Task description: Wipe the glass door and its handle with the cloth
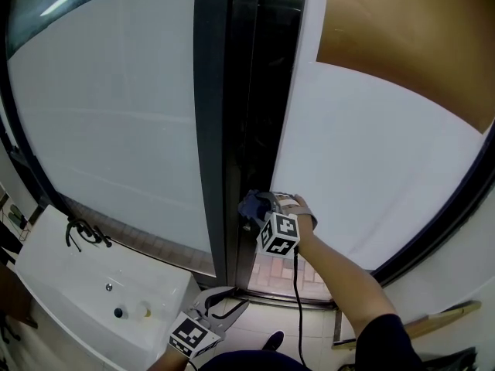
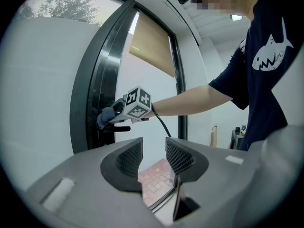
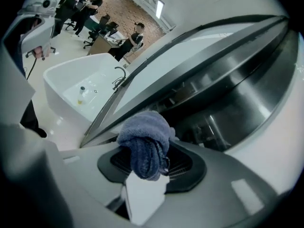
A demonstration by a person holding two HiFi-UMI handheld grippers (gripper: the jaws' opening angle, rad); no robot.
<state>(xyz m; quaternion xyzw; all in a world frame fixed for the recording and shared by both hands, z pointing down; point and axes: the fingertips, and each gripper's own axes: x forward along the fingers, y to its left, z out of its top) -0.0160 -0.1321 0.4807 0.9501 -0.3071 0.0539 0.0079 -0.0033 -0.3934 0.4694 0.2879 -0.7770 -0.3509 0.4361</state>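
The glass door [image 1: 371, 153] stands ajar in its dark frame [image 1: 210, 130]. A bunched blue cloth [image 1: 251, 205] is pressed against the door's dark edge at handle height, with my right gripper [image 1: 261, 209] shut on it. In the right gripper view the cloth [image 3: 145, 146] fills the jaws, close to the dark frame [image 3: 228, 94]. The left gripper view shows the black lever handle [image 2: 118, 128] jutting out just under the cloth [image 2: 105, 117]. My left gripper [image 1: 232, 298] hangs low near the floor, open and empty, its pads [image 2: 130, 158] apart.
A white sink [image 1: 69, 284] with a black faucet [image 1: 81, 232] stands at the lower left. A frosted fixed pane [image 1: 108, 99] fills the left. A brown blind [image 1: 410, 29] covers the door's top. A wooden board [image 1: 441, 319] lies at the lower right.
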